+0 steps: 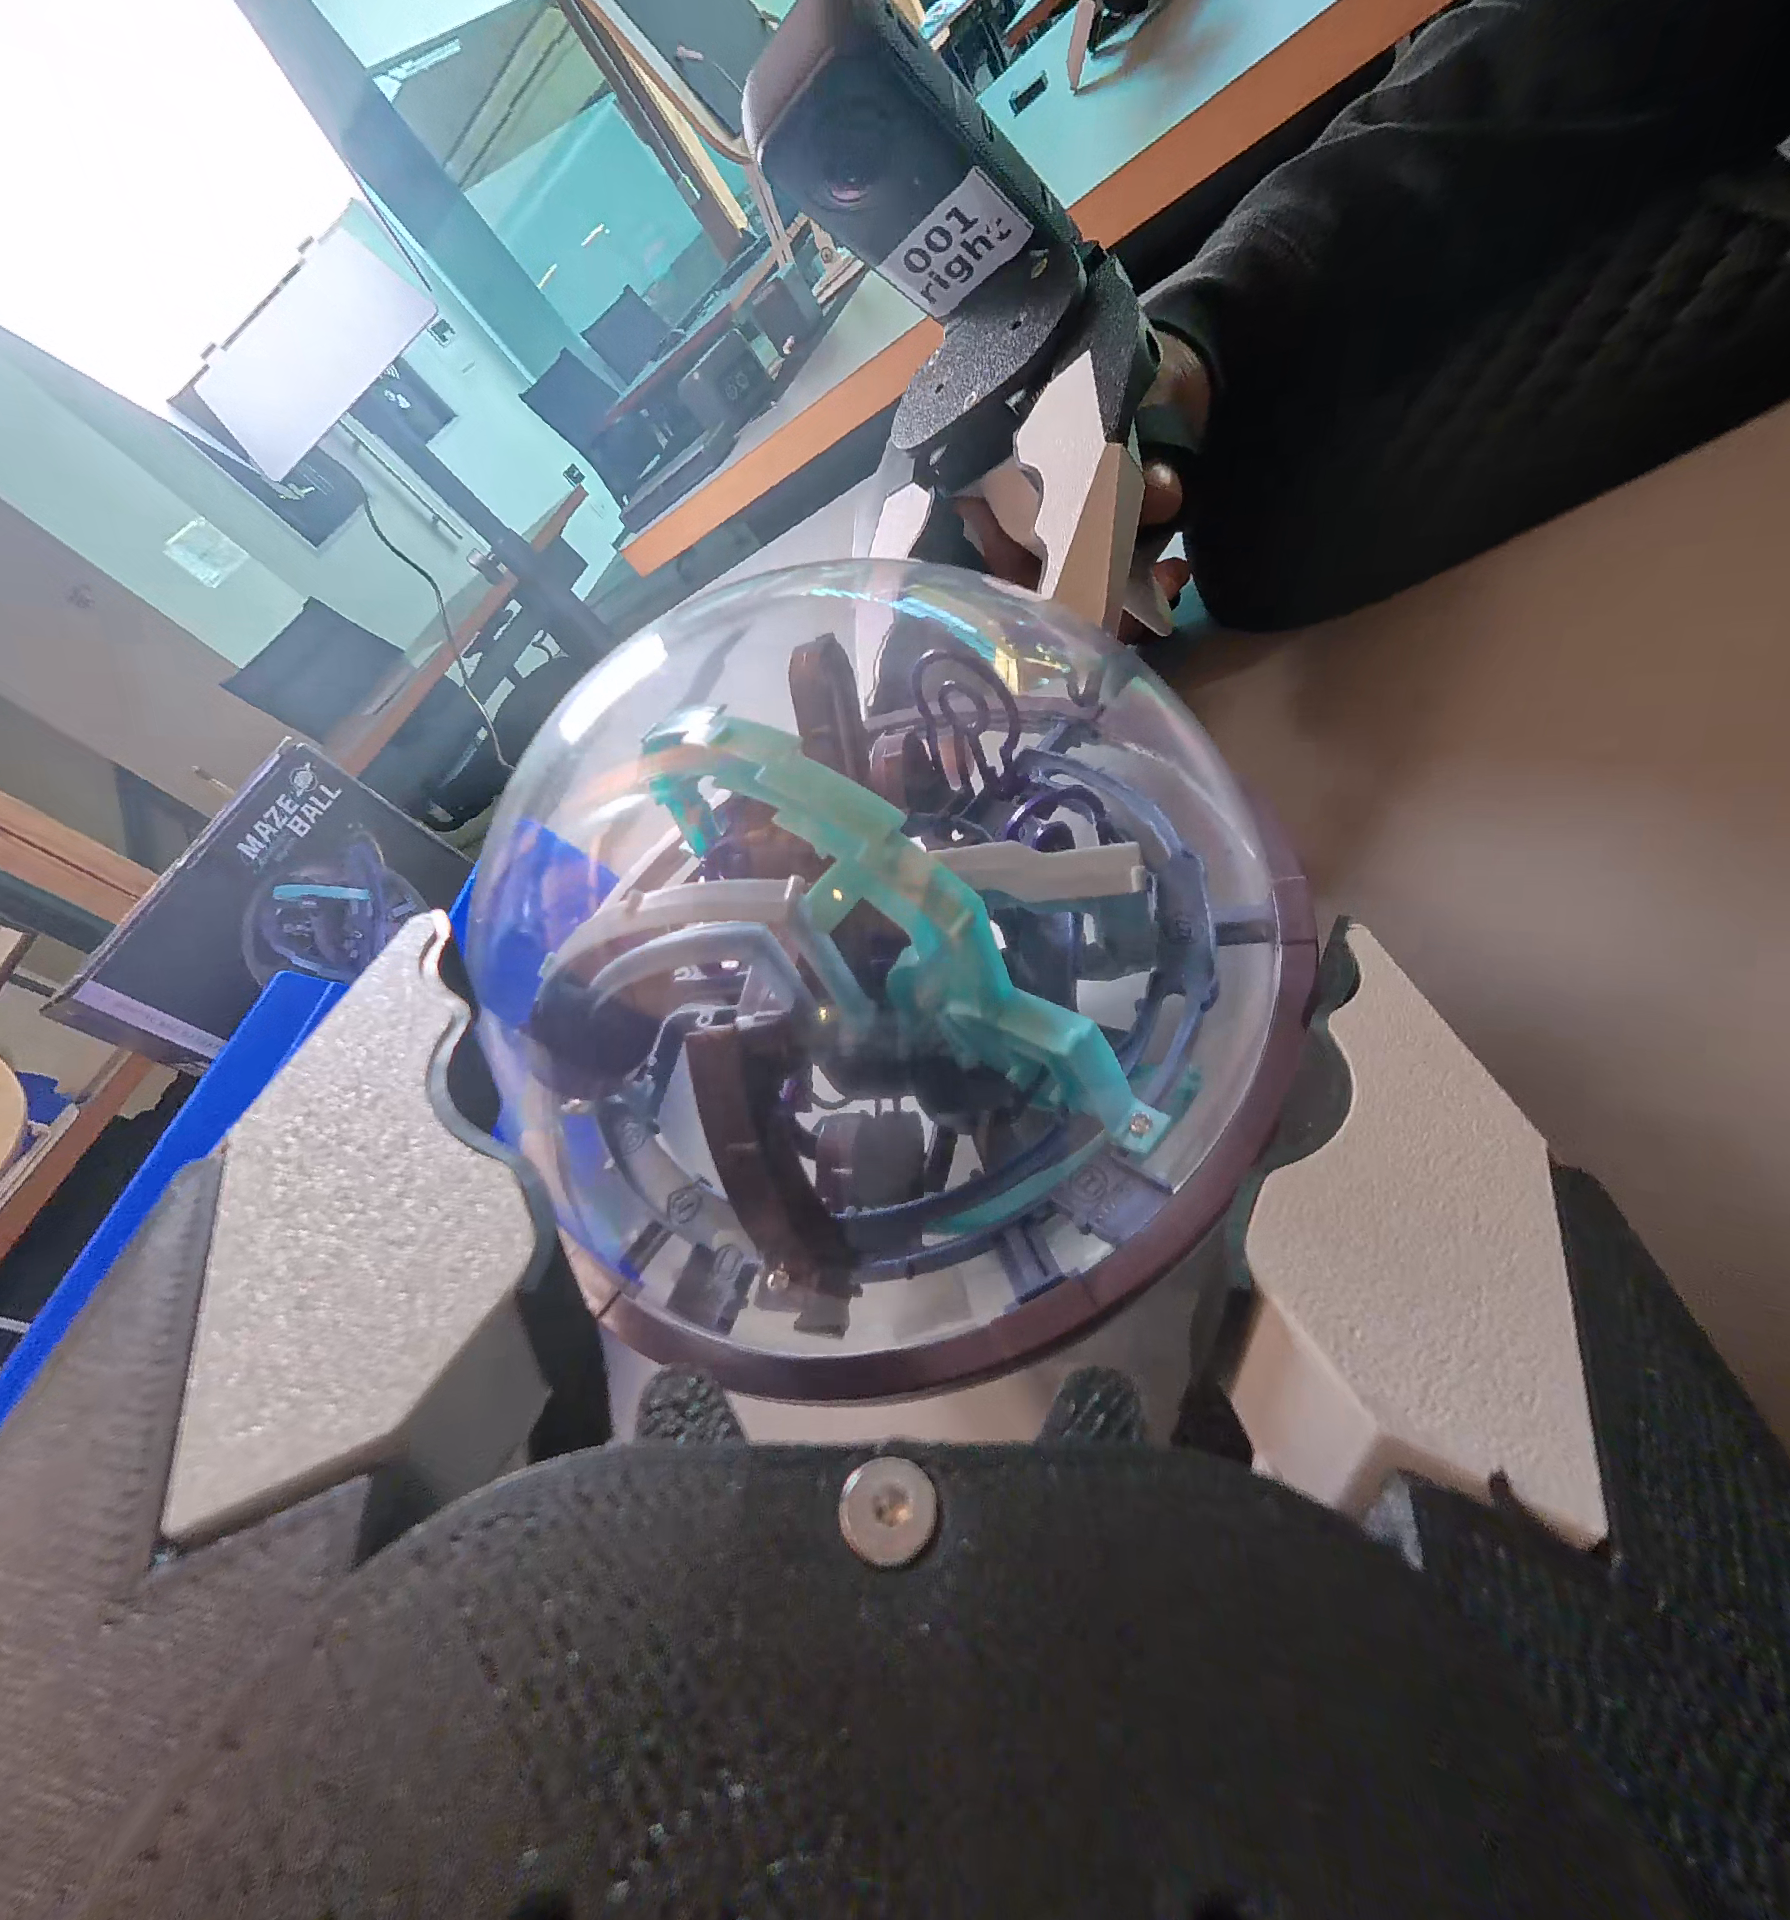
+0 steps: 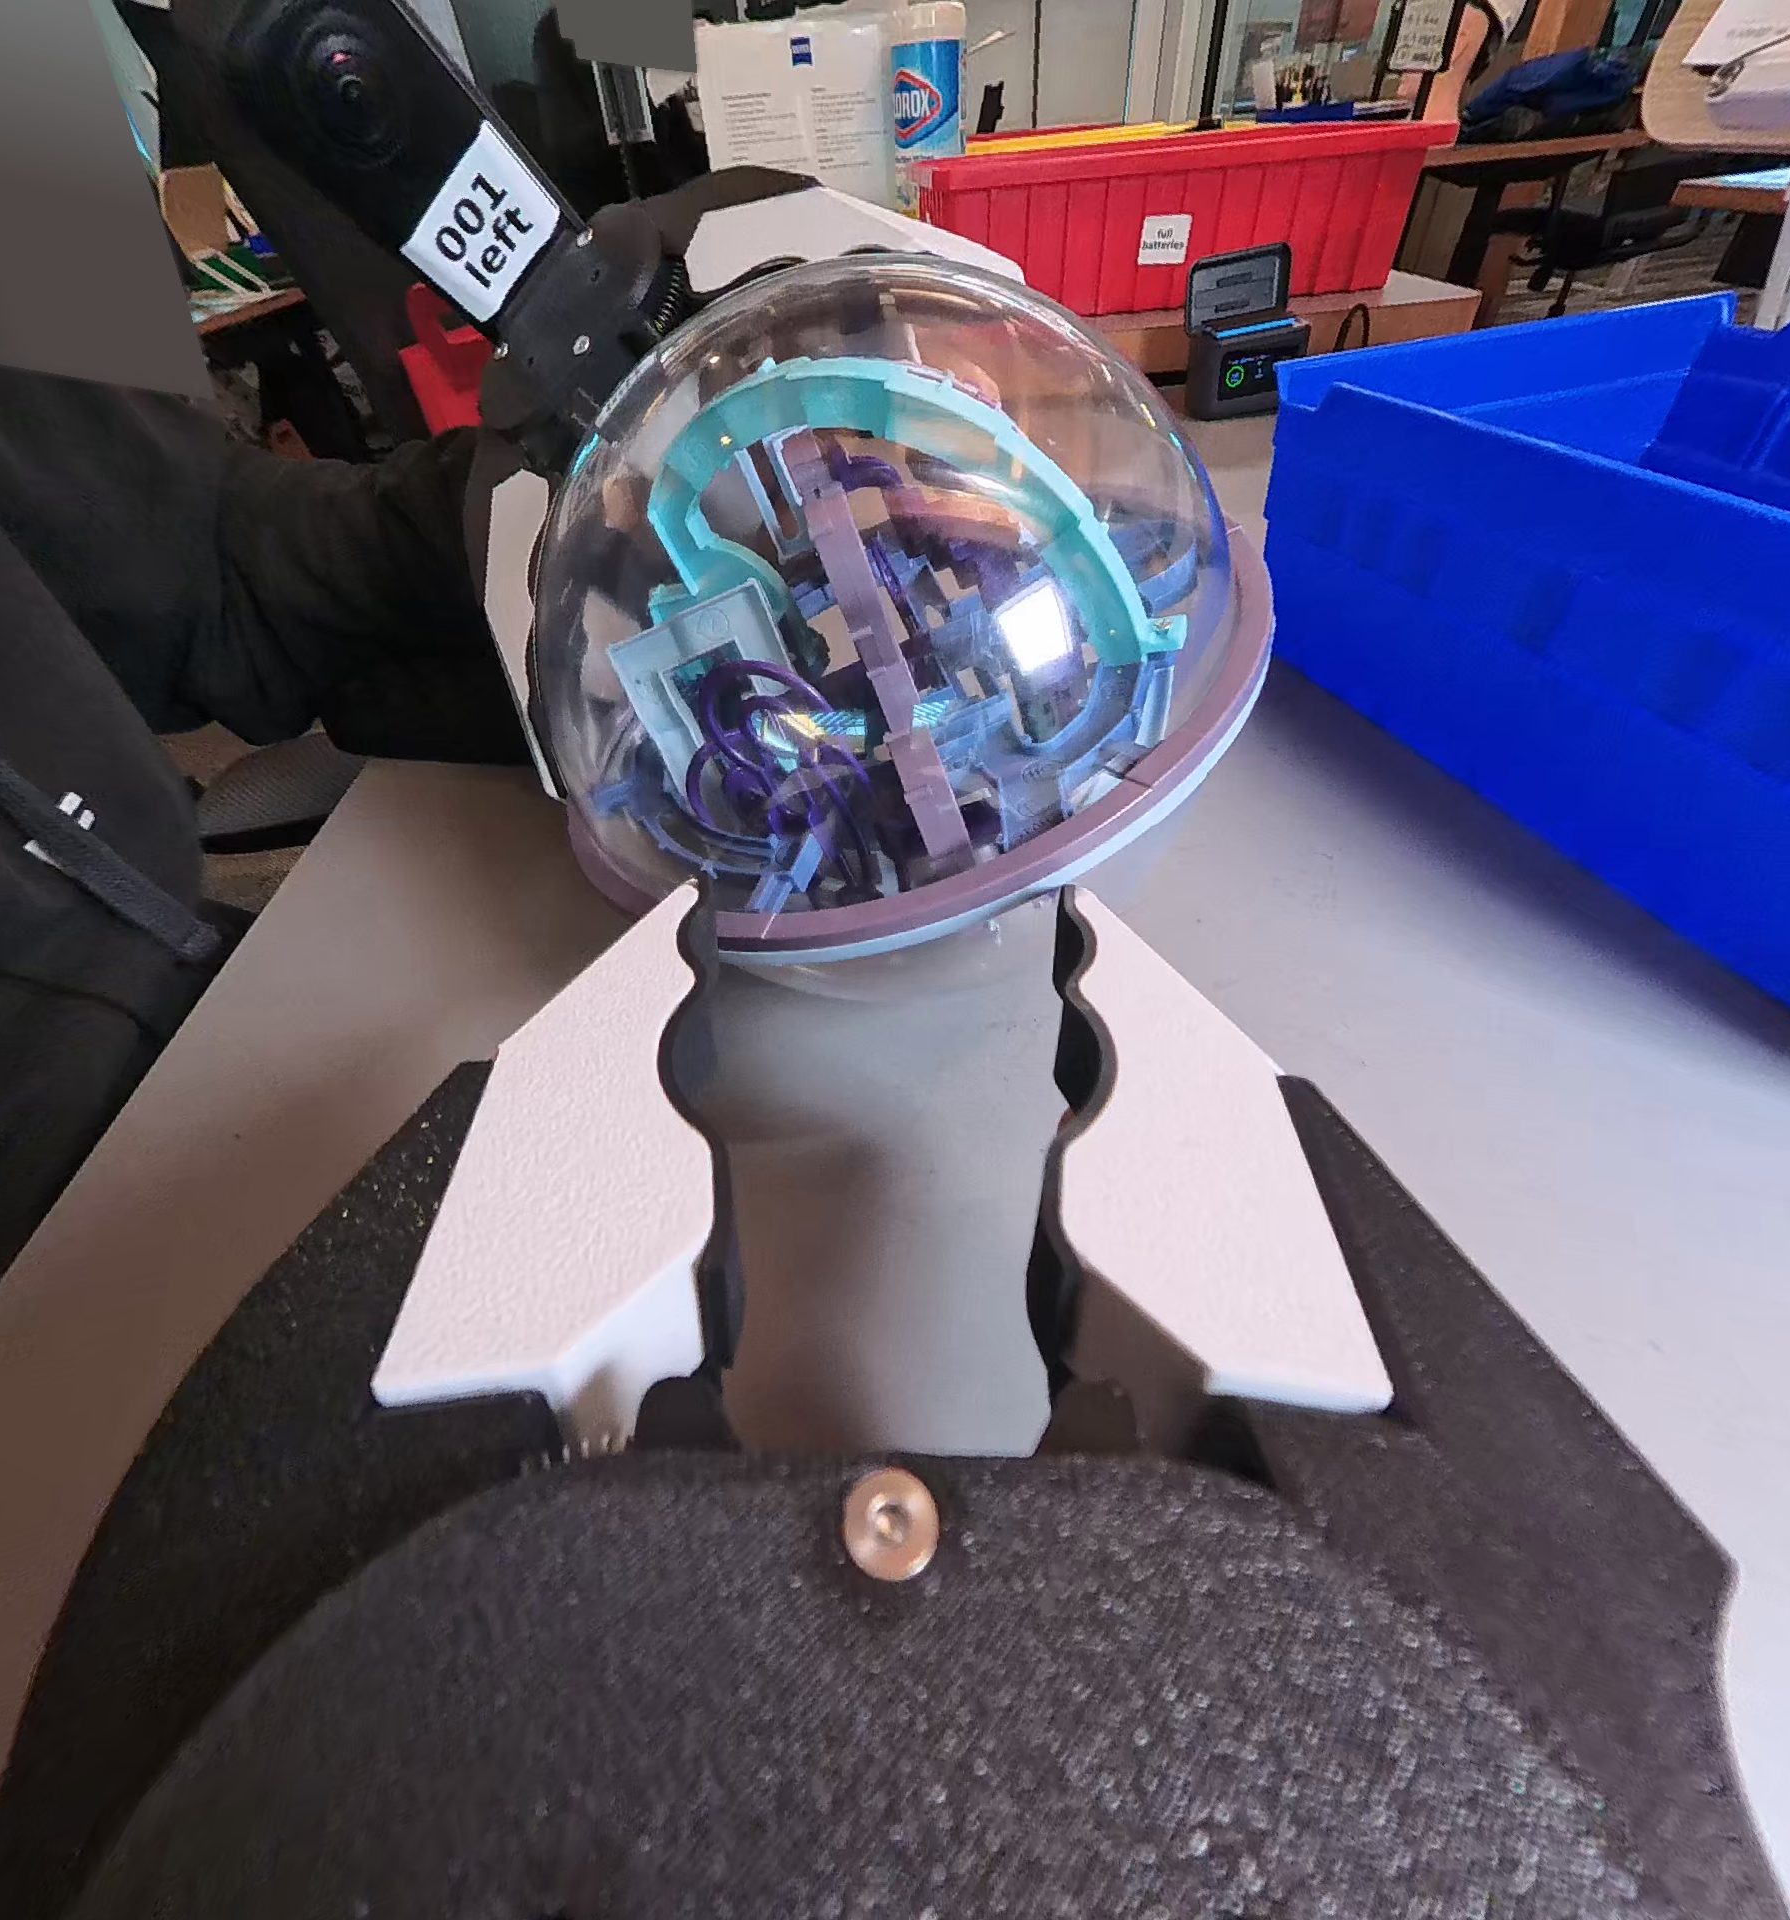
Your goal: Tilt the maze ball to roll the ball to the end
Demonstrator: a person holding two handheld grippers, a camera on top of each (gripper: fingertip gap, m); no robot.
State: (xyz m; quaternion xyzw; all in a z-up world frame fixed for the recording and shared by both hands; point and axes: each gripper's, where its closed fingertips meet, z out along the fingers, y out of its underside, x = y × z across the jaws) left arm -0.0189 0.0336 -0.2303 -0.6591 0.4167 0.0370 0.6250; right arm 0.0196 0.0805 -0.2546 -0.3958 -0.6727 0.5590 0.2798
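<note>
Two grippers worked the maze ball (image 1: 891, 966): my left gripper (image 1: 886, 935) clamped it wide at the rim above the table (image 2: 1390, 1039), right gripper (image 2: 880, 914) half-open just under it, mid-tilt, so next I judged a slow roll.

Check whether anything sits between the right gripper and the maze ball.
Nothing visible does. The right gripper has its open fingertips right at the maze ball's purple rim, with only bare table beneath. The left gripper clamps the ball's sides.
</note>
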